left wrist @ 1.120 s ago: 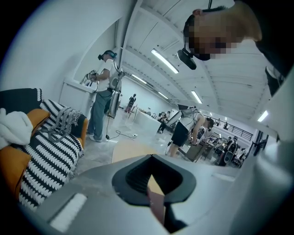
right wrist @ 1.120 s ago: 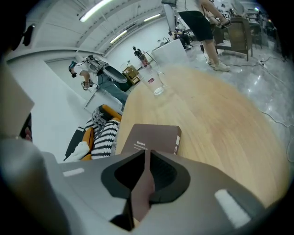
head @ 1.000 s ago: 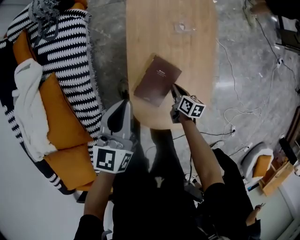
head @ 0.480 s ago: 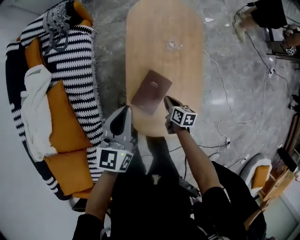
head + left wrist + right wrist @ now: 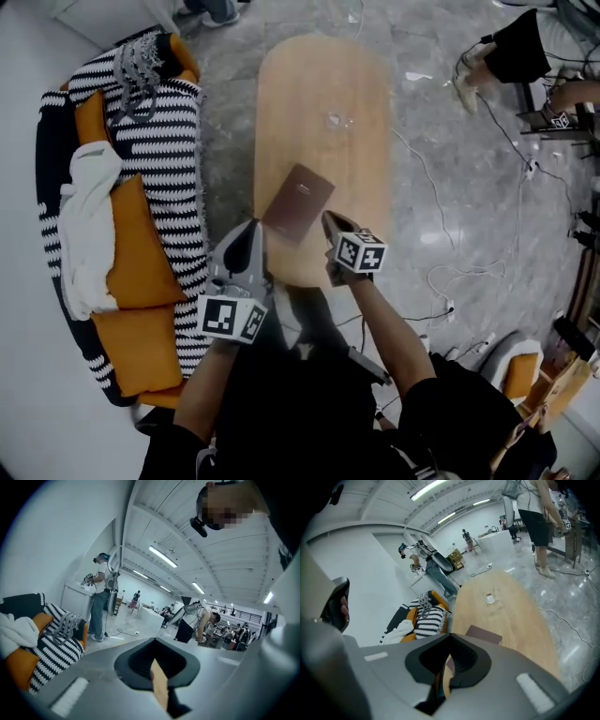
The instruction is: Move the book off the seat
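book (image 5: 298, 202) flat on table (image 5: 330, 94), clear of sofa (image 5: 159, 159). left gripper (image 5: 251, 230) and right gripper (image 5: 329, 219): jaws closed, empty. Looks done; back off straight up, don't clip the book's corner.

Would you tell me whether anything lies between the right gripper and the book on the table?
Nothing visible does. The book lies flat on the wooden table with bare wood around it, and the right gripper, jaws shut, hangs just beside its near corner.
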The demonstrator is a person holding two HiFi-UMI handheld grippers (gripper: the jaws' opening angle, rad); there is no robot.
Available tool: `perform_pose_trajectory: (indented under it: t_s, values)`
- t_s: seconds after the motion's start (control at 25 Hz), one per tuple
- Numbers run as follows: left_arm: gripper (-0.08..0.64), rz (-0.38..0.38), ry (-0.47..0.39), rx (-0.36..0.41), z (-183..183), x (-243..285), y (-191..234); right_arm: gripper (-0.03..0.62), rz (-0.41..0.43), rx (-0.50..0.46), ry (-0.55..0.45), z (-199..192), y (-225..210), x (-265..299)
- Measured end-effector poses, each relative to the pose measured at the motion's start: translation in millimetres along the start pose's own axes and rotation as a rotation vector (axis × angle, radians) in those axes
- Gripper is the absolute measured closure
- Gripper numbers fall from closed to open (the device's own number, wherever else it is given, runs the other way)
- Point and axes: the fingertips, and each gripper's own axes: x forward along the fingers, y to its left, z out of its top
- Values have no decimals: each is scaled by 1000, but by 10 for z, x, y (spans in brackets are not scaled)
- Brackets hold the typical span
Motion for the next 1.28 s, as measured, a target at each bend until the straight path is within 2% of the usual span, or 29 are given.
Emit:
perform_pose_trajectory:
  t_s: [0.2,0.72,1.0,1.28]
  values:
    - [554,-7,-23,23,216,-150,-115,583,16,-62,-68,309,348,-307]
    - [554,-11,-87,73,567,-398,-563,583,73,-170,-254,955,899,-1197]
    - [554,2,-115,63,720,-564,-718,583,114,-241,-410,1325,1298,-1778]
    - [554,-1,-141,93,888,-696,-904,583,165,-301,-552,1617,1658,-2341]
